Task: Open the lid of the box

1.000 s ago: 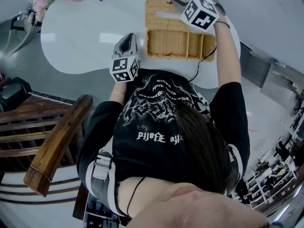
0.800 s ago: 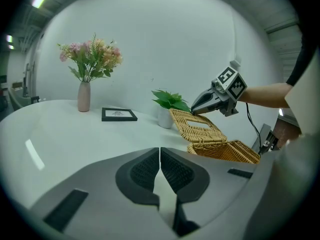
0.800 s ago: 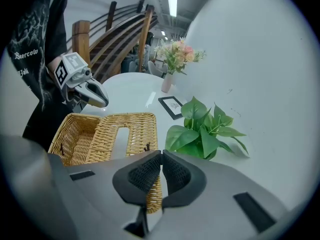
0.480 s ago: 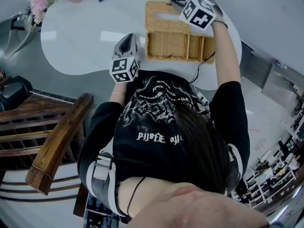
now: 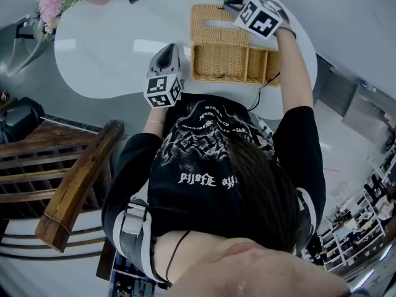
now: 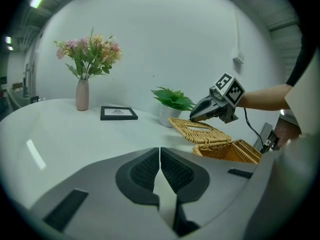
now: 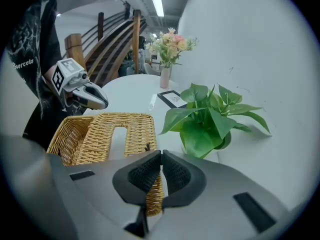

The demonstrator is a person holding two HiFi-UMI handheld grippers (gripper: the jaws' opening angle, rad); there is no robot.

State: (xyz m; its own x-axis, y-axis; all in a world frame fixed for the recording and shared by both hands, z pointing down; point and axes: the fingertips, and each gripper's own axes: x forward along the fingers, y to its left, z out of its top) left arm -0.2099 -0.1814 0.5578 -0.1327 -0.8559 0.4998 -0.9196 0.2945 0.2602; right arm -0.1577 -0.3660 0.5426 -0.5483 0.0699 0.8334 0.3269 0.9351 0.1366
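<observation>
A woven wicker box (image 5: 230,64) stands open on the white table (image 5: 105,54), just in front of the person. Its lid (image 5: 216,25), with a rectangular slot, is swung back over the far side and still hinged to the box. My right gripper (image 5: 228,0) is shut on the lid's far edge; in the right gripper view the wicker rim (image 7: 152,196) runs between the pads of that gripper (image 7: 161,159). My left gripper (image 5: 166,51) hovers left of the box, shut and empty (image 6: 160,156). From there I see the tilted lid (image 6: 197,131) and the box (image 6: 232,151).
A potted green plant (image 7: 210,119) stands just beyond the lid. A black picture frame (image 6: 118,113) and a vase of flowers (image 6: 82,94) are at the table's far left. A cable (image 5: 263,85) hangs off the table's near edge. Wooden stair rails (image 5: 74,190) lie left of the person.
Almost nothing: the right gripper with the lid has edged slightly farther from the box. The left gripper has stayed in place.
</observation>
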